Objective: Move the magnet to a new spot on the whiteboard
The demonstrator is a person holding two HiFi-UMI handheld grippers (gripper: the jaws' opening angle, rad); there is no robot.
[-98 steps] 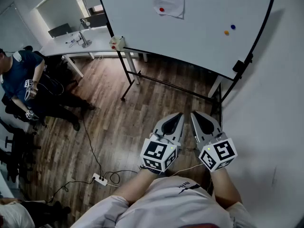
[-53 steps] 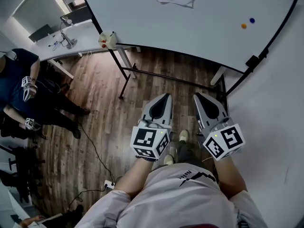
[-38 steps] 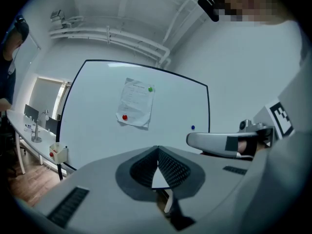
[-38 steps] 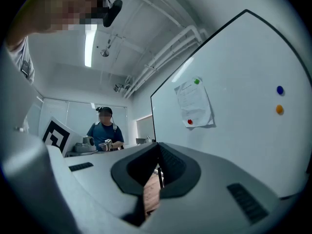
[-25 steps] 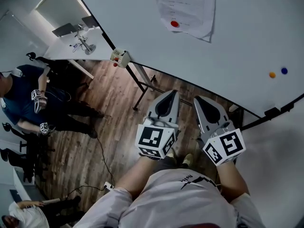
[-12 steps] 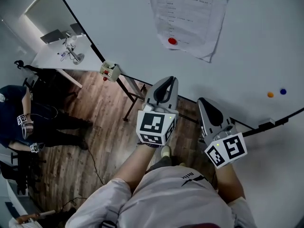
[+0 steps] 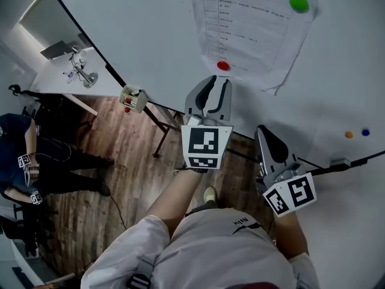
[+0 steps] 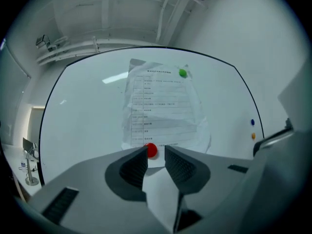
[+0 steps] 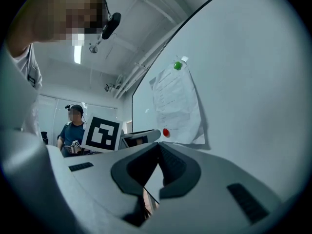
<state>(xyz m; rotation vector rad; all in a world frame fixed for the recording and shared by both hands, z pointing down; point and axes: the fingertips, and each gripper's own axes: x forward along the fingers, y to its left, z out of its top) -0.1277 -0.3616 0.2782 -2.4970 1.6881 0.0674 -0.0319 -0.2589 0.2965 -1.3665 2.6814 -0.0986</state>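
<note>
Red round magnet (image 8: 151,150) pins printed paper sheet (image 7: 252,35) to white whiteboard (image 7: 138,35), frame centre. My left gripper (image 7: 216,82) jaws just opened, lined up to straddle magnet, nothing gripped yet. Right gripper (image 7: 264,134) closed, parked lower right, unneeded I judge.

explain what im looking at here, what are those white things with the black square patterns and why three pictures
A person holds a two-jaw gripper in each hand; the patterned cubes are part of those. The head view comes from a camera on the person's head, looking down; the other two come from cameras riding on each gripper, looking along its jaws. Ahead stands a whiteboard with a paper sheet pinned by a green magnet on top and a red magnet at the bottom; an orange magnet and a blue magnet sit off to the right. The left gripper points at the red magnet; its jaws have just been opening and grip nothing yet. The right gripper is shut and empty.
</note>
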